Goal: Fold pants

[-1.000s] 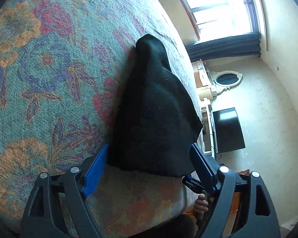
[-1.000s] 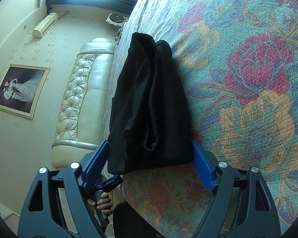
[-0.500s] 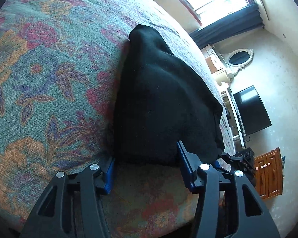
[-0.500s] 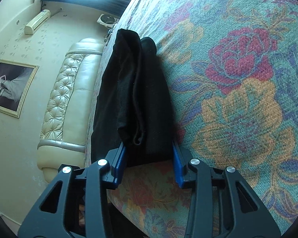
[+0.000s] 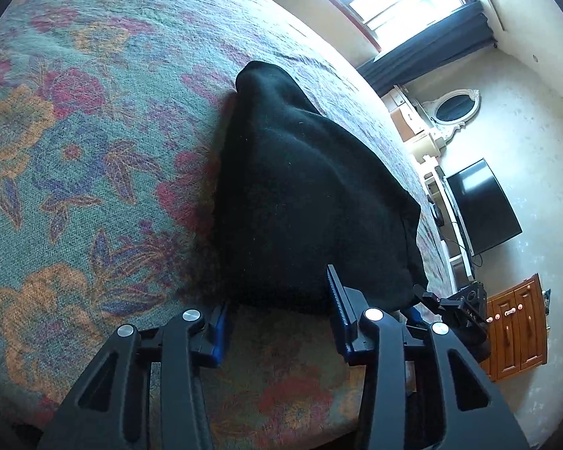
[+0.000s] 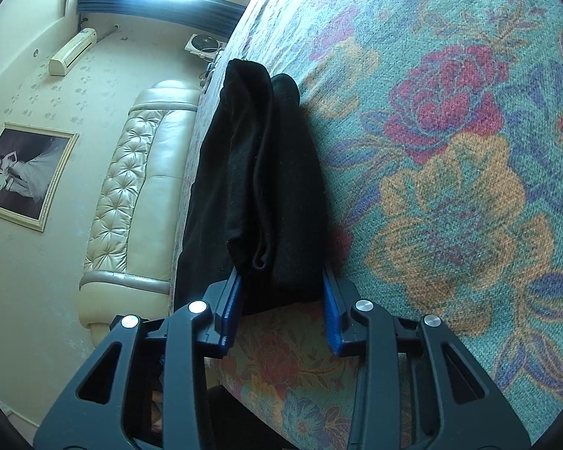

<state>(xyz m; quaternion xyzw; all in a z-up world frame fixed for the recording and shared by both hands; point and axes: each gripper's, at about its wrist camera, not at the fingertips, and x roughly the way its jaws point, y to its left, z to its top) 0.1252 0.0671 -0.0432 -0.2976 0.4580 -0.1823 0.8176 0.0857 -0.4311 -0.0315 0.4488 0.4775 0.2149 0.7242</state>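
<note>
Black pants (image 5: 300, 187) lie folded in a long bundle on a floral bedspread (image 5: 75, 150), their near end at the bed's front edge. My left gripper (image 5: 277, 292) is closing on that near end, one blue pad at the cloth's left corner, the other laid against its front. In the right wrist view the pants (image 6: 266, 172) bunch into upright folds. My right gripper (image 6: 281, 277) is closing too, its pads squeezing the bunch from both sides. Part of the right gripper (image 5: 458, 307) shows under the cloth's right corner.
The bedspread (image 6: 450, 187) runs far beyond the pants. A cream tufted headboard (image 6: 131, 195) and a framed picture (image 6: 22, 172) lie left of the bed. A television (image 5: 480, 206), a wooden cabinet (image 5: 514, 330) and an oval mirror (image 5: 454, 107) stand on the other side.
Both grippers went from wide open around the pants' near end to narrow with the cloth pinched between the pads. The left gripper rolled and rose slightly, and the cloth bunched up.
</note>
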